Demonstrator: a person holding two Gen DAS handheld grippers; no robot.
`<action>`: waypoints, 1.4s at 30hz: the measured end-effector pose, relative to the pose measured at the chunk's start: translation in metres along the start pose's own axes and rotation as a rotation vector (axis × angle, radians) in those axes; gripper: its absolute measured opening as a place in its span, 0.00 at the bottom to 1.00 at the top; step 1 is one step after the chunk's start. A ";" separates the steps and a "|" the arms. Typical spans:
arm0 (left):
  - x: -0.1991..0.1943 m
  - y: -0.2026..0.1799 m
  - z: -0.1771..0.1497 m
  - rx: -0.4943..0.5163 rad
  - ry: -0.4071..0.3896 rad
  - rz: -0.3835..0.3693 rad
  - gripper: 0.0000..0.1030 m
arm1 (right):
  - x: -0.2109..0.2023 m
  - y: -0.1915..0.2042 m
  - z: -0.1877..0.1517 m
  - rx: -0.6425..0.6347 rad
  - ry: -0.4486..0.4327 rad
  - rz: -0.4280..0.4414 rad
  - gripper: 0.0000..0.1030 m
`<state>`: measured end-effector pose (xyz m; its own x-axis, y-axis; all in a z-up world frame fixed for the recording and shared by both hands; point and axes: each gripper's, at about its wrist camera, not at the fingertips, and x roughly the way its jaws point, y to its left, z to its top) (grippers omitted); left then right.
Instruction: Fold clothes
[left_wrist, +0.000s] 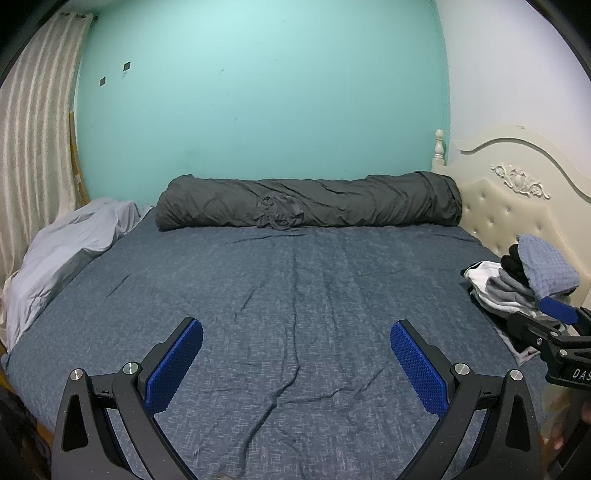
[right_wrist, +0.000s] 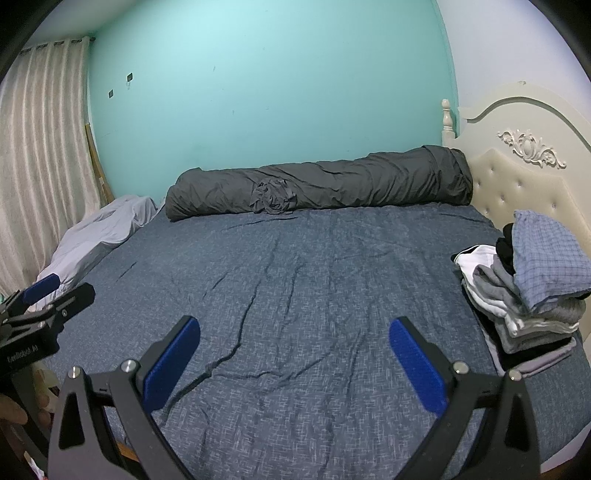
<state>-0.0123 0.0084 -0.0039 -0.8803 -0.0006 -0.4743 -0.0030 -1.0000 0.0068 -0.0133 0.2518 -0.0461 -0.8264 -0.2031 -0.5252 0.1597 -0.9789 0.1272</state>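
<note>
Left wrist view is showing me my left gripper (left_wrist: 295, 365) hovering with its two blue pads spread wide, holding nothing, over one blue bed sheet (left_wrist: 295, 295). My right gripper (right_wrist: 295, 363) is hanging equally wide and empty. One pile of clothes (right_wrist: 532, 291) is sitting at the sheet's right edge beside one cream headboard (right_wrist: 517, 184); one grey rolled duvet (right_wrist: 332, 184) is lying along the far wall.

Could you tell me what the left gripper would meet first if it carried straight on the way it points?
Probably the blue bedsheet; beyond it lies the dark grey rolled duvet.
</note>
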 end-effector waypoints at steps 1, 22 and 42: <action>0.004 0.001 0.001 -0.004 0.004 0.002 1.00 | 0.002 -0.001 0.000 0.001 0.003 0.001 1.00; 0.269 0.035 0.055 -0.033 0.082 0.047 1.00 | 0.256 -0.051 0.048 -0.018 0.152 0.070 1.00; 0.467 0.144 0.156 -0.221 0.275 0.063 1.00 | 0.481 -0.039 0.165 0.122 0.255 0.022 1.00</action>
<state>-0.4982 -0.1349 -0.0872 -0.7147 -0.0337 -0.6986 0.1759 -0.9754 -0.1329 -0.5066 0.1961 -0.1649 -0.6587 -0.2379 -0.7138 0.0969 -0.9676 0.2331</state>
